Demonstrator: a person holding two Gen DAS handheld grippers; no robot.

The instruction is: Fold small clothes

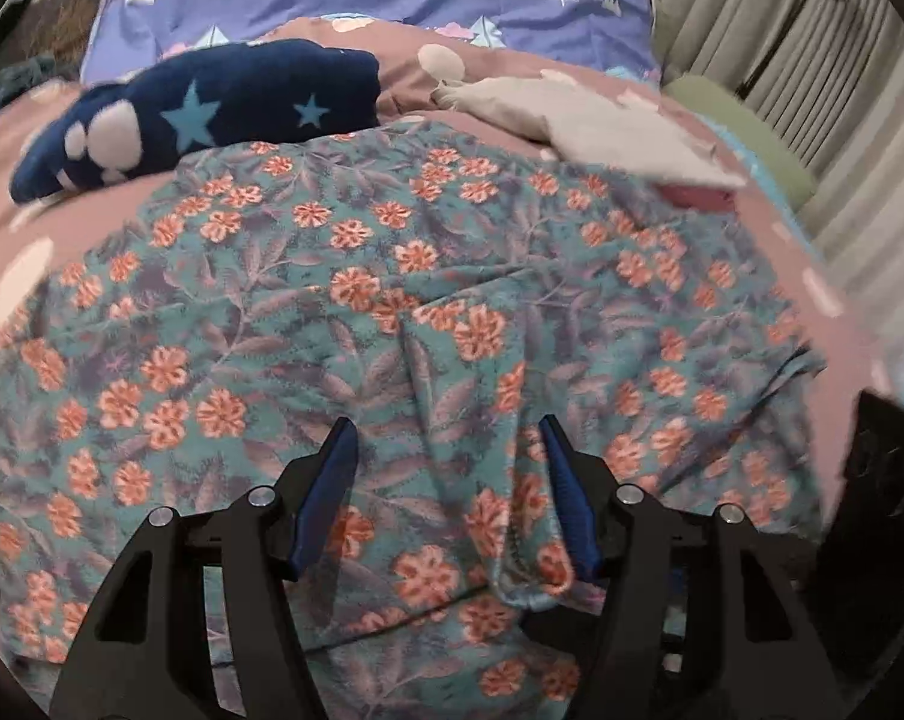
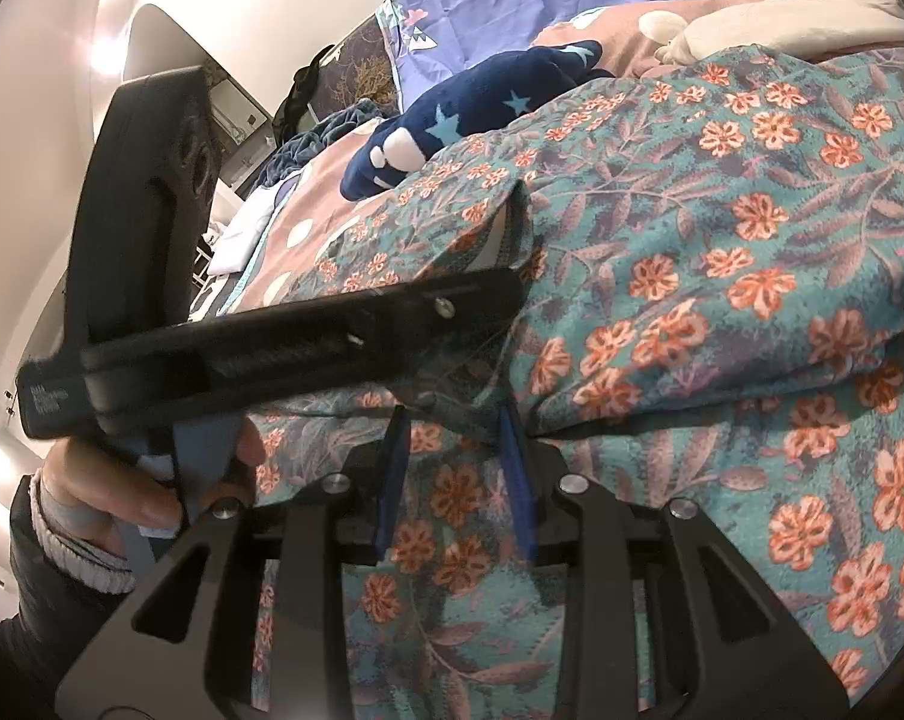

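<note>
Floral garment (image 1: pixel 428 300): teal with orange flowers, spread over the pink bedspread (image 1: pixel 8 198). Left gripper (image 1: pixel 446 438): jaws spread, a raised fold of the garment between them, pads not pressing. Right gripper (image 2: pixel 455 420): jaws narrowly parted with floral cloth between; grip cannot be told. Beyond: navy star-print fleece item (image 1: pixel 212 114), cream cloth (image 1: pixel 590 126).

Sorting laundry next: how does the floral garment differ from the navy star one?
The floral garment is teal with orange flowers; the navy garment has light blue stars and white paw pads. The floral one lies spread wide and nearest; the navy one is bunched, farther back. Both rest on the pink bedding.
</note>
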